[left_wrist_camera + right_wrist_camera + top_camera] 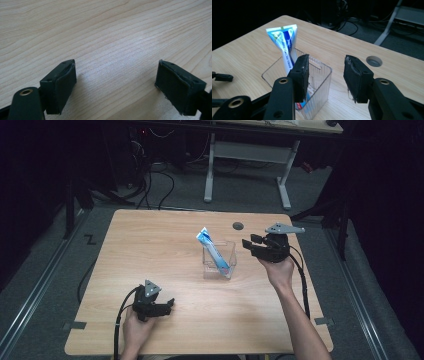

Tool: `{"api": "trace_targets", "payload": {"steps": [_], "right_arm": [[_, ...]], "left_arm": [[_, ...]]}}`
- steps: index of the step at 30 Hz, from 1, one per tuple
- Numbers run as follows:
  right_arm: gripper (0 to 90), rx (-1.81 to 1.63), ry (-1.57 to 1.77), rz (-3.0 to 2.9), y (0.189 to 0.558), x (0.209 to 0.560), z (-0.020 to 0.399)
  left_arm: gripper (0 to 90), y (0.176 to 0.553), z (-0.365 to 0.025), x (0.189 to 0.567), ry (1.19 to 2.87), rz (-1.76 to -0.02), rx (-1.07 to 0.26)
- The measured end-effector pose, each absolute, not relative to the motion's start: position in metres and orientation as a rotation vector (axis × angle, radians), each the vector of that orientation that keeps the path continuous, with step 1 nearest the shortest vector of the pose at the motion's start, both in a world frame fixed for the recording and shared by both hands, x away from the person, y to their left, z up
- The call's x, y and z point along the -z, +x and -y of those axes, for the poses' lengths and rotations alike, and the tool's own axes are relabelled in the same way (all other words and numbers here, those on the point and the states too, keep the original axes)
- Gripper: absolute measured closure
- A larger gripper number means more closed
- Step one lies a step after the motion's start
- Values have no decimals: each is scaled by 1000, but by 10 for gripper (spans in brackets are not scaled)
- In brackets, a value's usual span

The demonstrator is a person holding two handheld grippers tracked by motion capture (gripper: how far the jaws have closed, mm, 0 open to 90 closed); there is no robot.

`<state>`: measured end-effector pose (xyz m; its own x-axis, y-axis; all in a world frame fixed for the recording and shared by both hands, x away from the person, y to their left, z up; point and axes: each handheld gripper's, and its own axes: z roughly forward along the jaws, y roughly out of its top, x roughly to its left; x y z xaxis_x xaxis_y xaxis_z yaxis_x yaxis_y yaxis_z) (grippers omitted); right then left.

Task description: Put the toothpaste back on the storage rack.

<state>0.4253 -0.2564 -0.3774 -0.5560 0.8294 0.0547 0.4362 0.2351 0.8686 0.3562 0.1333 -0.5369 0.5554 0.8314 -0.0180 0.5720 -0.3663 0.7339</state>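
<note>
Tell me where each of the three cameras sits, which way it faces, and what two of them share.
High view: above the person's side, looking forward and down on the light wooden table; both forearms, left gripper, right gripper.
Left gripper view: rides the left gripper, facing bare tabletop between open fingers.
Right gripper view: rides the right gripper, facing the clear ribbed plastic container.
Shared: the high and right gripper views show the blue-and-white toothpaste tube standing tilted in the container.
</note>
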Motion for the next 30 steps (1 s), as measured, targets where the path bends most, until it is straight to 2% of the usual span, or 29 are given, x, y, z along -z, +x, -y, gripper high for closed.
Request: {"api": "trace_targets", "payload": {"steps": [10, 30], "right_arm": [[557, -1261, 1173, -2066, 416, 373, 266], [558, -1274, 1266, -2013, 393, 392, 301]], "left_arm": [[171, 356, -133, 537, 2080, -1124, -469], [171, 356, -133, 537, 2084, -1121, -468]]}}
